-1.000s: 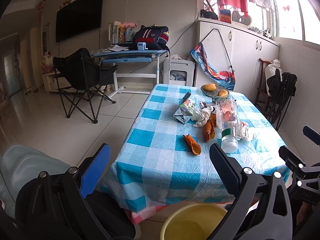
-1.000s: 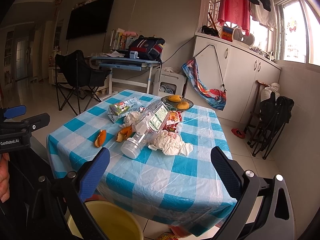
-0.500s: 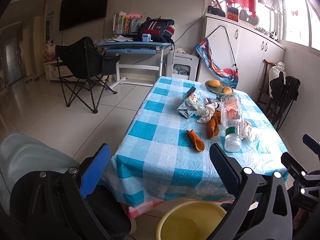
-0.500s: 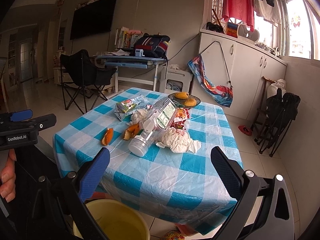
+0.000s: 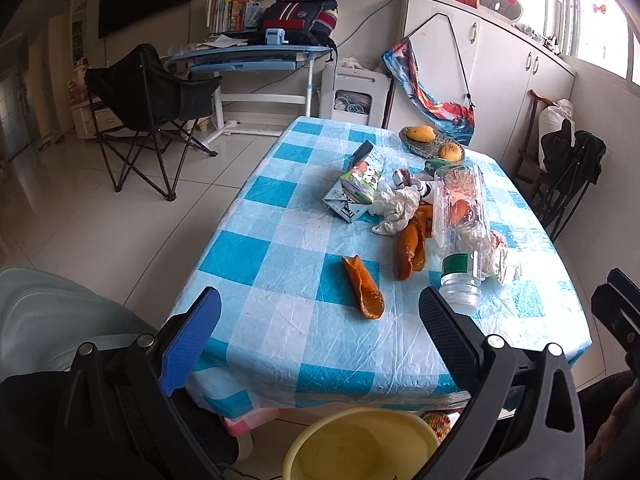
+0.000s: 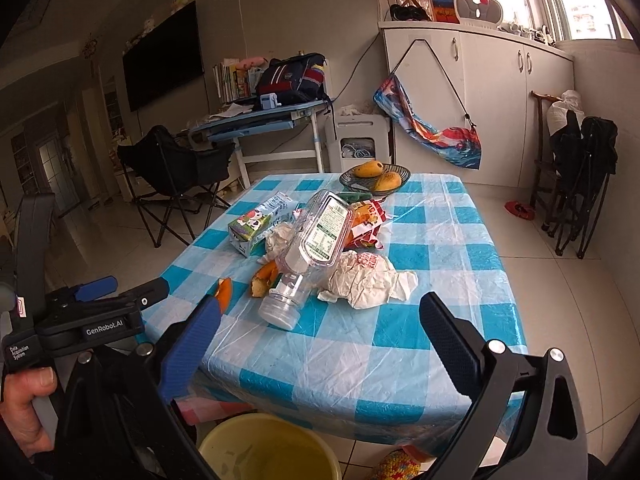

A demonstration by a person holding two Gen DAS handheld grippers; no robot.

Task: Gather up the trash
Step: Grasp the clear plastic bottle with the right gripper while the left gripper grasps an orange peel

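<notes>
Approach step; trash on the table (image 5: 280, 240) not yet touched.
Left gripper (image 5: 320, 332) and right gripper (image 6: 320, 340) both released, empty; next reach the near orange peel (image 5: 362, 286); carry to yellow bucket (image 5: 360, 444).

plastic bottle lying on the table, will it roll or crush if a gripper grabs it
The plastic bottle looks empty and clear, so probably light and easily crushed. It lies on its side, propped on the crumpled paper, so it may roll or slide once nudged.
</notes>
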